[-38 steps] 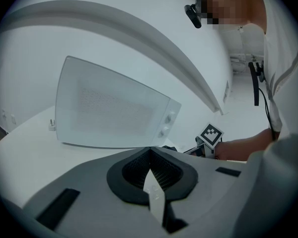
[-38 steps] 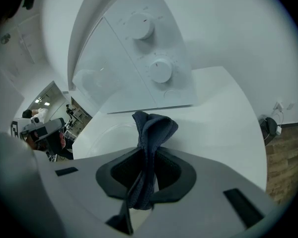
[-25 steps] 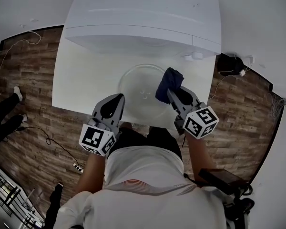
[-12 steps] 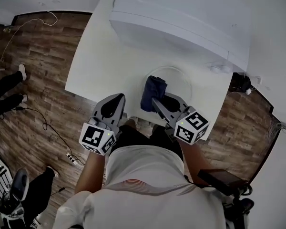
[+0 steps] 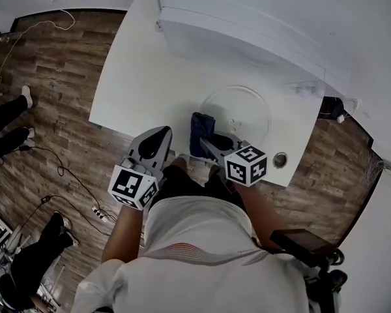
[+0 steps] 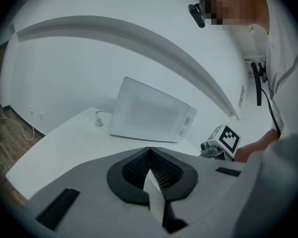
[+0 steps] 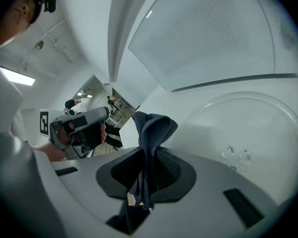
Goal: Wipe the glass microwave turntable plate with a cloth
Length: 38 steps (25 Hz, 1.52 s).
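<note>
Right gripper (image 5: 207, 143) has pulled back toward the near edge of the white table (image 5: 140, 87), off the plate. Its jaws are clamped on the bunched dark blue cloth (image 7: 151, 128), just beside the left rim of the clear round glass turntable plate (image 5: 244, 106). The plate lies flat in front of the white microwave (image 5: 247, 25). Left gripper (image 6: 150, 155): jaws together, empty, at the near table edge.

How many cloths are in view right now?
1. The dark blue cloth is clamped between the fingers of the right gripper, at the near left edge of the glass plate. The microwave could hide others.
</note>
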### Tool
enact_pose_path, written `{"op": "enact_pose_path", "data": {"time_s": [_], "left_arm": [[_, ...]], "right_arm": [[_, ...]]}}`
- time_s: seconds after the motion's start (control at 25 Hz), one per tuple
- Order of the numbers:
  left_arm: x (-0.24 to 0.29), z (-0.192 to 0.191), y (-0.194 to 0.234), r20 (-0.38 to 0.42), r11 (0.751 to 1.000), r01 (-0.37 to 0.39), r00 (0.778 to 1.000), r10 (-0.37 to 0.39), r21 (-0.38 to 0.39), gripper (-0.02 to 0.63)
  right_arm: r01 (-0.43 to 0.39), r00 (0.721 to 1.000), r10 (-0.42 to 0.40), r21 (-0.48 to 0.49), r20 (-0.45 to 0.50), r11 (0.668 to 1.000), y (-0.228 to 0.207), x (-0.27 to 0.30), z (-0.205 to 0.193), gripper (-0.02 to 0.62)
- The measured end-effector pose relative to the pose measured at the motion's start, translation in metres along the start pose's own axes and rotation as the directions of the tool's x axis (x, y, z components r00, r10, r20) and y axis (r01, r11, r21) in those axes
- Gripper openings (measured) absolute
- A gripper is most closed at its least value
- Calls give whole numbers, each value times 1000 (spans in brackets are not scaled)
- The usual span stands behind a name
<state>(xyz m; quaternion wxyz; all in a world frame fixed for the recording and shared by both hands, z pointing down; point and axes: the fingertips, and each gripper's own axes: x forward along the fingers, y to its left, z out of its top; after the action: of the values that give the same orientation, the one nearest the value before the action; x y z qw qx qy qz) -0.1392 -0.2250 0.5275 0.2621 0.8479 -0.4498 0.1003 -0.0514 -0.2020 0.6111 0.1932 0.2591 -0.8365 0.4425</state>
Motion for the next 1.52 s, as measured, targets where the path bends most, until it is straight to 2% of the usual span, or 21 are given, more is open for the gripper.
{"op": "enact_pose_path", "data": {"time_s": [0.32,0.8,1.24,1.52], "left_arm": [[16,0,-12,-33,997,67,997,-66,23,11],[43,4,-53,-44,989,142,989,-140,51,11],[68,15,-106,-42,979,184,983,-181,82,11],[83,13,-136,-52,976,197,980,-193,96,11]], "right_arm": [[104,994,-103,55,-23,993,-34,-11,-16,61],[215,976,-218,167,-2,962,-82,-82,-34,63],[295,952,-305,224,11,929,-124,-149,-56,61],[305,947,-321,245,26,920,-141,-178,-66,61]]}}
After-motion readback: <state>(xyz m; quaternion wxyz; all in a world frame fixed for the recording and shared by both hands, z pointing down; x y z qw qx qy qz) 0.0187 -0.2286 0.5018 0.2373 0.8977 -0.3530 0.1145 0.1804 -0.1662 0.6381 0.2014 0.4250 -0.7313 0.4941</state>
